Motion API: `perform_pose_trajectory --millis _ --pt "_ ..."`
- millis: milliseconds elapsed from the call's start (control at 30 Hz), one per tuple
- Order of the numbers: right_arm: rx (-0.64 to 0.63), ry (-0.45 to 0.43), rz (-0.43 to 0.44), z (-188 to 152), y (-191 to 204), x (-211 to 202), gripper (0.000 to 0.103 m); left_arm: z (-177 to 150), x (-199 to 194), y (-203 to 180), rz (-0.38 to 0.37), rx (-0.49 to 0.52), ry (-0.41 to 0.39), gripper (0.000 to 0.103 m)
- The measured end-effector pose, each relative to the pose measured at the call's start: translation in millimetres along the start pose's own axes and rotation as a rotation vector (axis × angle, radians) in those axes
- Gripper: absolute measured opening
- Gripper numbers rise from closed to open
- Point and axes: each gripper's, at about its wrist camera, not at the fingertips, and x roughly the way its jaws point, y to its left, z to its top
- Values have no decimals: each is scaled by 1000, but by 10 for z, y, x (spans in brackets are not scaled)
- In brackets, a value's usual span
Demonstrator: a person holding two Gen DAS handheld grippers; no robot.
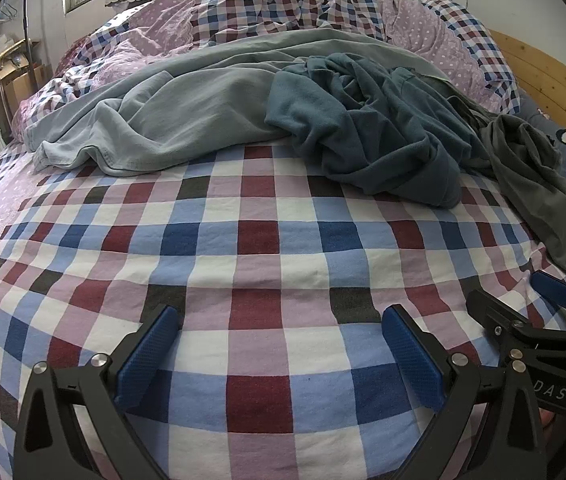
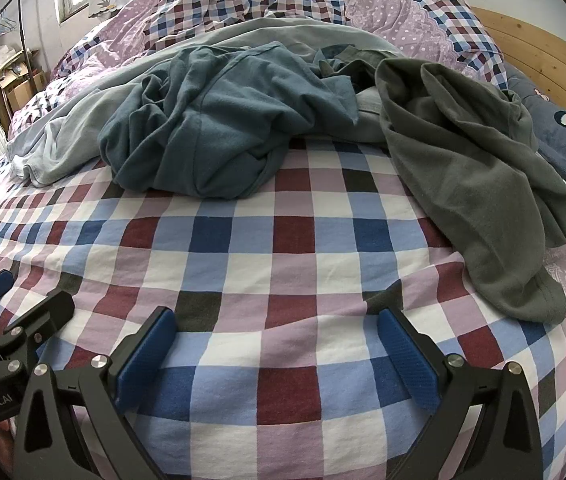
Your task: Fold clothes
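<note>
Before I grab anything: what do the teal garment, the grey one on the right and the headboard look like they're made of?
Teal garment: soft, matte knit, probably fleece or brushed cotton; slightly fuzzy surface, thick rounded folds.
Grey garment: similar matte jersey or light fleece; limp drape, stitched hem at the low end.
Headboard: wood planks, likely pine, light finish; visible grain and board seams.

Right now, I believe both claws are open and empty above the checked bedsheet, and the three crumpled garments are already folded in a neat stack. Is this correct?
Not quite. The three garments are not folded: the light blue-grey garment, the teal fleece garment and the grey-green garment lie crumpled and loose, as the right wrist view shows. The rest holds: left claw and right claw are open and empty above the checked bedsheet.
</note>
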Motion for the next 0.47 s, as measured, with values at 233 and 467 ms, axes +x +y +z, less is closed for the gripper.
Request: perform_pose_trajectory --millis 233,467 --pt "-1 0 0 1 0 -1 103 -1 -3 1 -1 1 -2 103" --pt "-1 -1 0 -4 6 -5 103 -2 -7 3 -1 2 -3 103"
